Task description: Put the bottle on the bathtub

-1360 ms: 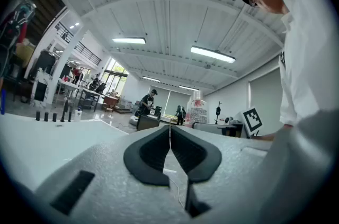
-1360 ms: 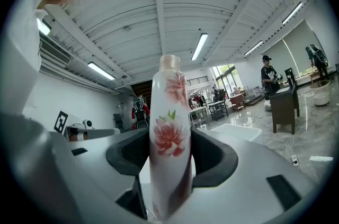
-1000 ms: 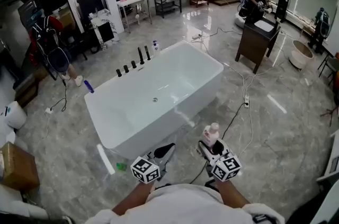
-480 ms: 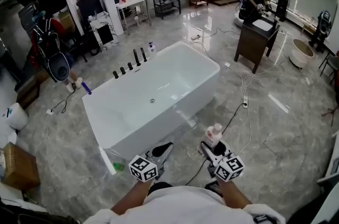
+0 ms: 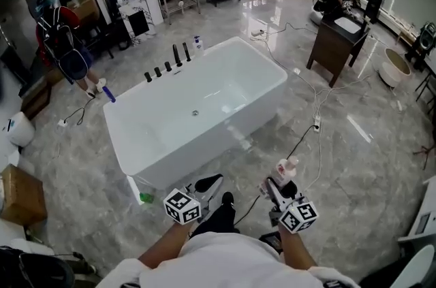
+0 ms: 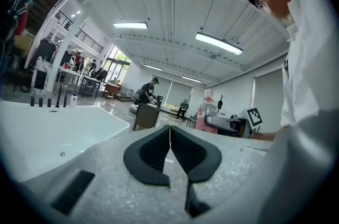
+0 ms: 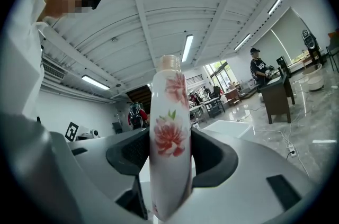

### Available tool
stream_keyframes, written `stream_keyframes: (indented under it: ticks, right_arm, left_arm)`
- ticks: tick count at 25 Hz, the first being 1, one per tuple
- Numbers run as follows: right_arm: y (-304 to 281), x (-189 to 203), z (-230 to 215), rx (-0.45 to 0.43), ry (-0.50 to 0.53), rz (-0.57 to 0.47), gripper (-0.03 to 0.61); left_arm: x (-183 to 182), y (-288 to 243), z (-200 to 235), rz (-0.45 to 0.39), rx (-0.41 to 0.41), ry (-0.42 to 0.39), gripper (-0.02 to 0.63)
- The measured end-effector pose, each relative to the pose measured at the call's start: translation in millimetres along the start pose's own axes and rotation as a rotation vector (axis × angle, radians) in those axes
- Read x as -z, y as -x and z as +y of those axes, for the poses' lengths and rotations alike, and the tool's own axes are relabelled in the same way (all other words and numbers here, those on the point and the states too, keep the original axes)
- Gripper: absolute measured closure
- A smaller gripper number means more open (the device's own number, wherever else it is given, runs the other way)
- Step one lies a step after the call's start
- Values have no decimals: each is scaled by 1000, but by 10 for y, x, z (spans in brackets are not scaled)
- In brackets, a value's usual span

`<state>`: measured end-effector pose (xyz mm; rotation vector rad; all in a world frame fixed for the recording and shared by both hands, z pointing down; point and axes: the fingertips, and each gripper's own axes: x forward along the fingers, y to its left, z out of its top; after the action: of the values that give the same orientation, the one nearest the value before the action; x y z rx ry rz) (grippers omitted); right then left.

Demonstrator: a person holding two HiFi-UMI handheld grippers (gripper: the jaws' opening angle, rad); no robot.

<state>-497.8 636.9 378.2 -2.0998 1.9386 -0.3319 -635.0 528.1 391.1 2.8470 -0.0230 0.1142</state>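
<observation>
A white bottle with pink flowers (image 7: 169, 133) stands upright between the jaws of my right gripper (image 7: 168, 157), which is shut on it. From the head view the bottle (image 5: 286, 169) and right gripper (image 5: 278, 188) hang over the floor, to the right of the white bathtub (image 5: 268, 69) and a little nearer than it. My left gripper (image 5: 207, 184) hovers near the tub's near corner, jaws shut and empty. In the left gripper view its jaws (image 6: 170, 151) meet edge to edge, with the tub (image 6: 90, 119) at the left and the bottle (image 6: 206, 112) at the right.
Black tap fittings (image 5: 167, 65) and a small bottle (image 5: 198, 43) stand on the tub's far rim. A cable with a power strip (image 5: 317, 123) runs across the marble floor. A dark vanity (image 5: 337, 41) with a person beside it is at the right. A cardboard box (image 5: 17, 195) lies left.
The view has shifted so the tub sits slightly farther off; both grippers have drifted a little to the right and down. The bottle stays held in the right gripper.
</observation>
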Motion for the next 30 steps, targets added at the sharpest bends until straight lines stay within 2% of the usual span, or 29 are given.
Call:
stream_keyframes:
  ticks: [9, 12, 16, 22, 25, 30]
  right_arm:
    - [-384, -161, -448, 5, 5, 25, 347]
    - [-730, -280, -656, -23, 4, 34, 347]
    - [-1158, -468, -862, -48, 14, 34, 347]
    - [-1631, -768, -1393, 28, 35, 21, 347]
    - [-1775, -916, -1677, 73, 42, -3, 347]
    - [-1828, -1065, -2200, 147, 12, -6, 347]
  left_arm:
    - [-159, -562, 514, -44, -12, 29, 594]
    - [-348, -814, 845, -72, -25, 27, 594]
    - [-502, -1203, 1275, -63, -15, 36, 594]
    - [-785, -1846, 1730, -85, 42, 49, 594]
    - [-835, -2194, 1832, -73, 92, 38, 594]
    - [-829, -2708, 1911, -46, 133, 67, 594]
